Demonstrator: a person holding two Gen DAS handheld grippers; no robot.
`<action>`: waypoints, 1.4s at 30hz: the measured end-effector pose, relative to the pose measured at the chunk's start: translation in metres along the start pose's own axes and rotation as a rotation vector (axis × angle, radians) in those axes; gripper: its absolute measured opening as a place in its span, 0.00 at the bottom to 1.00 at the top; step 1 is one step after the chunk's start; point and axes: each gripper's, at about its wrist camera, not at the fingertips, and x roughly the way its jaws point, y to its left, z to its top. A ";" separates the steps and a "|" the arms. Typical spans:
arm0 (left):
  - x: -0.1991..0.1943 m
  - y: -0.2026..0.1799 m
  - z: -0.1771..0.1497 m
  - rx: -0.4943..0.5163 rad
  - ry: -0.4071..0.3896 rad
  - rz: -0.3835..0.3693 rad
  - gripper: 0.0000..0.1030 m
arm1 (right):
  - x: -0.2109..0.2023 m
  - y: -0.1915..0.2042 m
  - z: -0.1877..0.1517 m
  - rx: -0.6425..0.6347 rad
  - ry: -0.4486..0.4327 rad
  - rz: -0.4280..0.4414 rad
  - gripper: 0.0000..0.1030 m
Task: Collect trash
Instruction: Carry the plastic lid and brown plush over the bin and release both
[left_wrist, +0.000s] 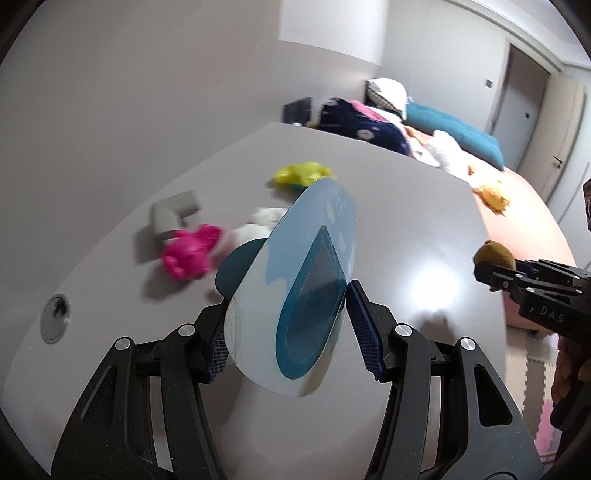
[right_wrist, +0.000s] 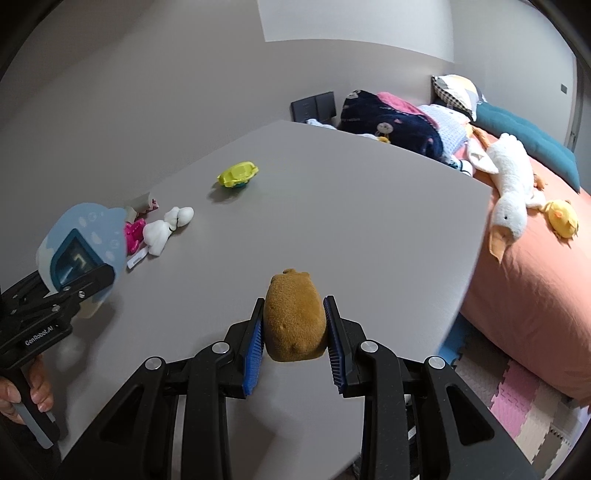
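Pink (right_wrist: 133, 230), white (right_wrist: 166, 229) and yellow (right_wrist: 236, 174) toys litter the grey table (right_wrist: 332, 221) ahead. My left gripper (left_wrist: 286, 325) clamps a pale-blue card package (left_wrist: 295, 280), long axis pointing away; my right gripper (right_wrist: 293, 332) squeezes a brown plush lump (right_wrist: 293, 317), lengthwise forward.

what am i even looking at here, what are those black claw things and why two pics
The black claws are hand-held grippers, one in each of a person's hands; no robot arm is involved. Each carries a wide-angle camera looking along its two fingers, hence two curved pictures of one scene.

In the left camera's picture, the left gripper clamps a light blue toy with a small screen. In the right camera's picture, the right gripper squeezes a brown plush toy.

Below them is a grey table. On it lie a yellow toy, a pink toy and a white soft toy. A bed stands beside the table.
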 end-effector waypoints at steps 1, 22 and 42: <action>0.001 -0.008 0.000 0.009 0.000 -0.009 0.54 | -0.003 -0.003 -0.002 0.003 -0.001 -0.002 0.31; 0.011 -0.119 0.008 0.150 0.010 -0.151 0.54 | -0.059 -0.074 -0.035 0.097 -0.054 -0.077 0.31; 0.015 -0.218 0.002 0.275 0.042 -0.285 0.54 | -0.106 -0.149 -0.067 0.229 -0.098 -0.177 0.31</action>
